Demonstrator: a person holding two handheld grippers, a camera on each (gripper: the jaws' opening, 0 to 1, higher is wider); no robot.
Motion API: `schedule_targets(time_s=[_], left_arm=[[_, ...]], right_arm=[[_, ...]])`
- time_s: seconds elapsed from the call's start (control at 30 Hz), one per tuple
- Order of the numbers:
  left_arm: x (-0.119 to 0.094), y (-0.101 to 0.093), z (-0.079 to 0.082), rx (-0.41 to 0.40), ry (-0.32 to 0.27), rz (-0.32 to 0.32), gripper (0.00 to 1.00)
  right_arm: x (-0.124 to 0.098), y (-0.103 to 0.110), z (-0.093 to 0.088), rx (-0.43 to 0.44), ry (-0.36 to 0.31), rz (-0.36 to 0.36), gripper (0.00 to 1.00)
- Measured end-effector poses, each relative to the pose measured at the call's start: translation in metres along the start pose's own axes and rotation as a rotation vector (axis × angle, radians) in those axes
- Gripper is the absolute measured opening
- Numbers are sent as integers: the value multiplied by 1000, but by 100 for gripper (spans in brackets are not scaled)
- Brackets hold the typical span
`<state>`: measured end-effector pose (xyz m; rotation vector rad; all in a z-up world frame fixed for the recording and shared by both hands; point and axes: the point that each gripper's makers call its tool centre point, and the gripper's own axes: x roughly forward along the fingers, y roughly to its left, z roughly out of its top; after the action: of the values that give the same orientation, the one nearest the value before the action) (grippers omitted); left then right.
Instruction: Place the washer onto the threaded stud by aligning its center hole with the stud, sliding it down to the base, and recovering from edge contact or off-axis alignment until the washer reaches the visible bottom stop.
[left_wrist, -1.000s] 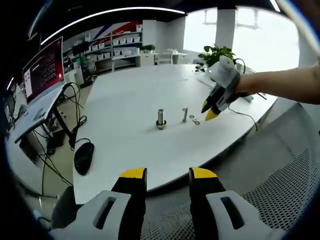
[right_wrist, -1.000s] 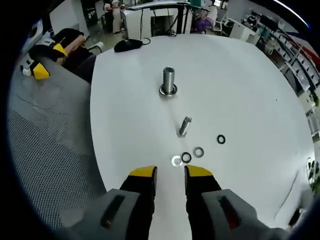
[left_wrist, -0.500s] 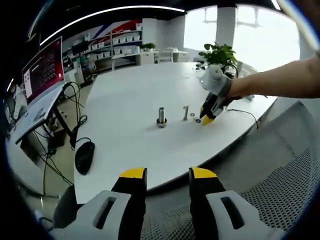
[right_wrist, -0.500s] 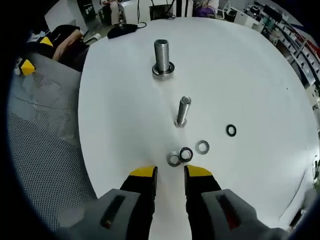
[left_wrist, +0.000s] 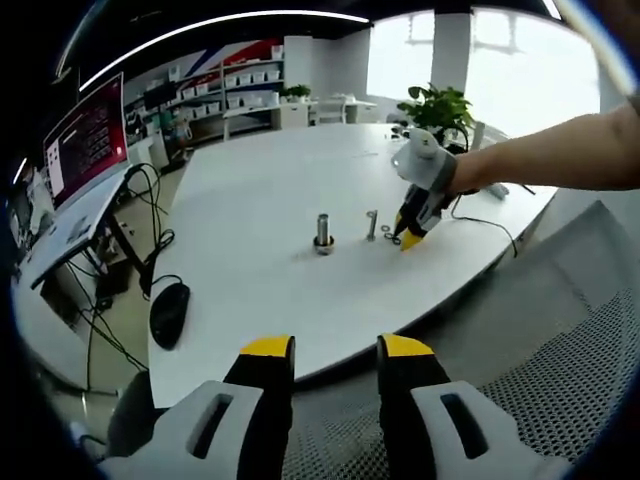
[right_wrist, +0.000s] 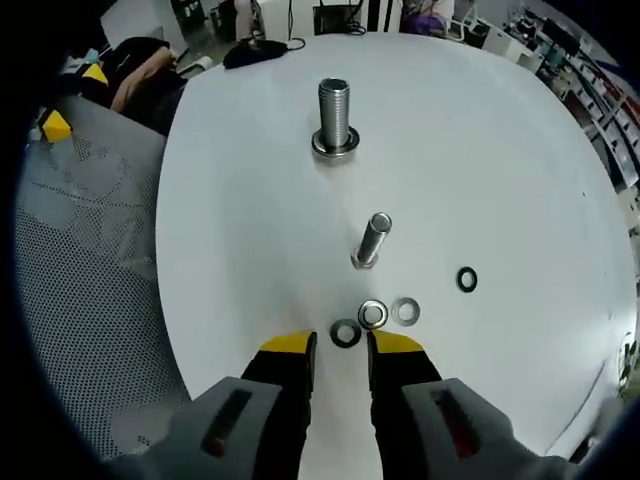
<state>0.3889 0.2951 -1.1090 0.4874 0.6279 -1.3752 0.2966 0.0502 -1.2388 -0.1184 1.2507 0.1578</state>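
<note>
Right tool (right_wrist: 340, 345) jaws slightly apart, empty, at a dark washer (right_wrist: 346, 333) on the tabletop (right_wrist: 500, 170). Thin stud (right_wrist: 371, 240) stands between it and the thick stud (right_wrist: 335, 116). Left tool (left_wrist: 337, 350) open, empty.

The white table (right_wrist: 520, 160) carries four washers (right_wrist: 346, 333) (right_wrist: 373, 314) (right_wrist: 405, 311) (right_wrist: 466, 279), two upright threaded studs (right_wrist: 334, 115) (right_wrist: 371, 240) and one computer mouse (left_wrist: 168, 313)

An open-plan office: a large white meeting table (left_wrist: 260, 220), a lit monitor (left_wrist: 88, 135) on a desk at nine o'clock, shelving (left_wrist: 235, 85) stocked with white boxes at eleven o'clock, a potted plant (left_wrist: 437, 106) by bright windows at one o'clock.
</note>
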Motion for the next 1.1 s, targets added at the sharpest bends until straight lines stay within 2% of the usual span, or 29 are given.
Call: schedule_targets(time_s=[0.1, 0.23, 0.47, 0.63, 0.87, 1.1], left_arm=[[0, 0, 1, -4, -3, 2, 31], [-1, -1, 1, -6, -6, 5, 31], [-1, 0, 1, -5, -5, 4, 31], [-1, -1, 1, -3, -2, 2, 31], [0, 0, 0, -1, -1, 1, 31], [-1, -1, 1, -5, -5, 4, 31]], right_arm=[[0, -2, 0, -11, 12, -2, 19], [1, 0, 0, -84, 72, 1, 17], [0, 3, 0, -105, 104, -16, 15], [-3, 1, 0, -51, 72, -38, 14], [-10, 0, -4, -89, 92, -47, 14], [-28, -5, 10, -68, 55, -41, 14]])
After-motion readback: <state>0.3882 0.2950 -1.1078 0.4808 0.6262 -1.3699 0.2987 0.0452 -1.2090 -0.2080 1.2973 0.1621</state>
